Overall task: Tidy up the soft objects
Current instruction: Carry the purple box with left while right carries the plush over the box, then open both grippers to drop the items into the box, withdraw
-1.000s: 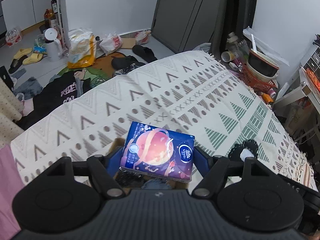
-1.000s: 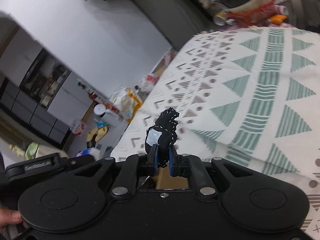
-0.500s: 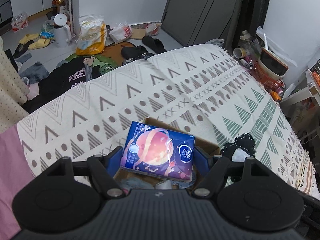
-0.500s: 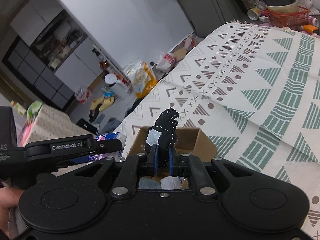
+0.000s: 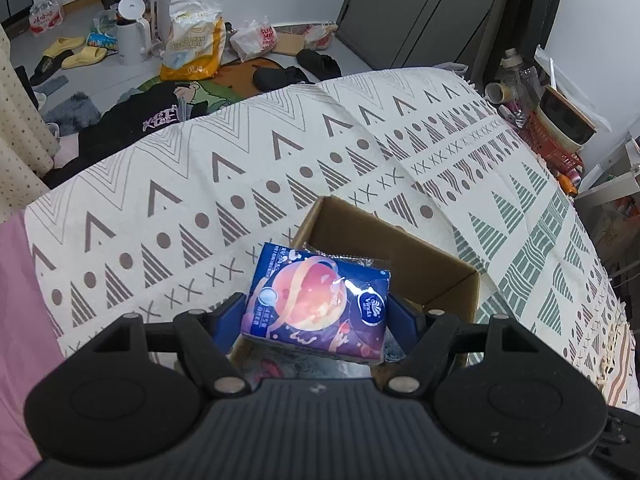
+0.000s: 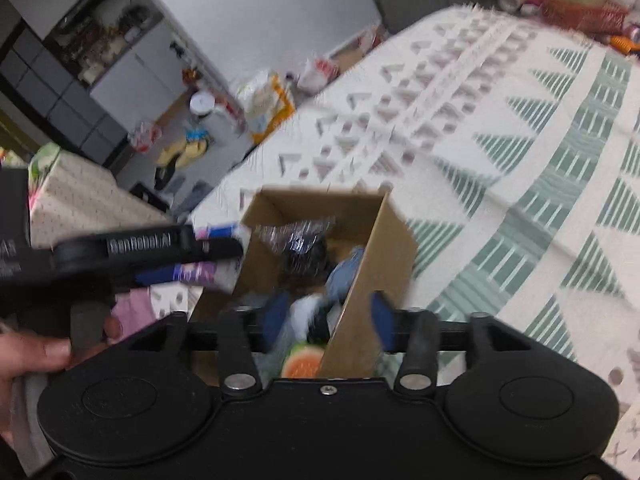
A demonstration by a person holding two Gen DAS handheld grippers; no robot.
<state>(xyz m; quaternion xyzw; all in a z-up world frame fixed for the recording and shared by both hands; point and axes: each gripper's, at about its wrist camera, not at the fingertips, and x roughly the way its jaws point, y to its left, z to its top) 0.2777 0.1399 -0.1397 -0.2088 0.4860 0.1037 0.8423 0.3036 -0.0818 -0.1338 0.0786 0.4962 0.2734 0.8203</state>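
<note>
1. Left gripper (image 5: 318, 312) clamped on a tissue pack (image 5: 316, 308), blue w/ pink-orange planet print; pads press both short ends
2. Pack hangs over the near-left part of an open cardboard box (image 5: 452, 276), just above the stuff inside
3. Box sits on a patterned blanket (image 5: 240, 168), cream w/ brown & green triangles; whether that is a bed or sofa can't tell
4. Right gripper (image 6: 326, 316) jaws have just been opening, now about half apart, nothing pinched between them
5. Its left pad is over the box interior, right pad outside the right wall, so the wall stands between the two
6. Inside box in right view: black lacy item (image 6: 306, 256) w/ a shiny wrapper by it, blue fabric (image 6: 344, 276), white bits, an orange-green thing (image 6: 302, 364) at the near end; view blurred so details unclear
7. A hand (image 6: 28, 356) grips the left tool handle at the left edge of the right view
8. Floor beyond blanket cluttered: yellow bag (image 5: 192, 44), slippers, dark clothes
</note>
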